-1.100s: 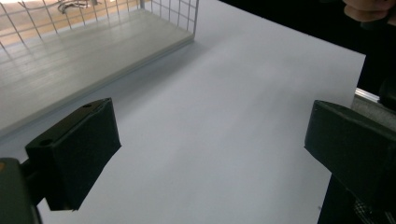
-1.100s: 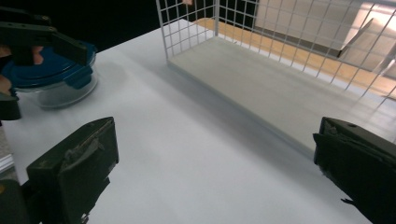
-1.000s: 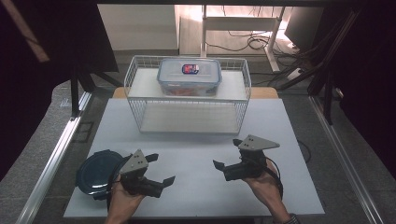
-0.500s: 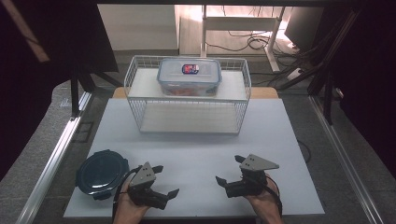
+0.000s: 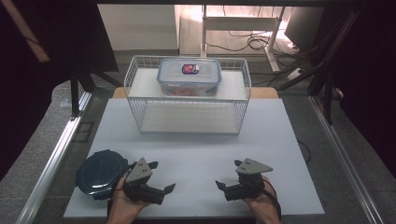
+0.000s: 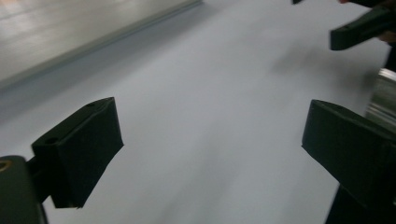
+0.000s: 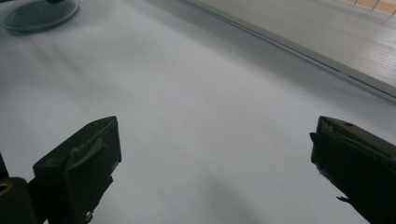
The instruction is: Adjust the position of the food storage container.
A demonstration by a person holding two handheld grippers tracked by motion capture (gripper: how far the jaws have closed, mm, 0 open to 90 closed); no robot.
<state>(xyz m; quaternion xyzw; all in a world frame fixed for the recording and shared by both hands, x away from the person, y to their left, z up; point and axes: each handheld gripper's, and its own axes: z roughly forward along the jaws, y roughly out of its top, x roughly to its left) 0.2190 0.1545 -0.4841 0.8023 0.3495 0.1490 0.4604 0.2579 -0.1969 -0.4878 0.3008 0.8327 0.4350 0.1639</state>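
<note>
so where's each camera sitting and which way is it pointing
High view: fixed above the person's side, facing forward and down on the white table, wire basket and blue plate; both hands show, with the left gripper and right gripper.
Left gripper view: rides the left gripper, looking along its open jaws over the tabletop toward the right gripper.
Right gripper view: rides the right gripper, jaws open, facing the plate.
Shared: that plate.

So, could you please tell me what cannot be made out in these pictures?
- Contents of the lidded food container on the wire rack: high view, too small, veiled by the lid and wire mesh.
- Its lid label: high view, too small to read.
- Dark blue plate: high view, near edge covered by the left tool; right gripper view, blurred and cut off by the top edge.
- Right tool: the holding hand is cut by the bottom edge.
</note>
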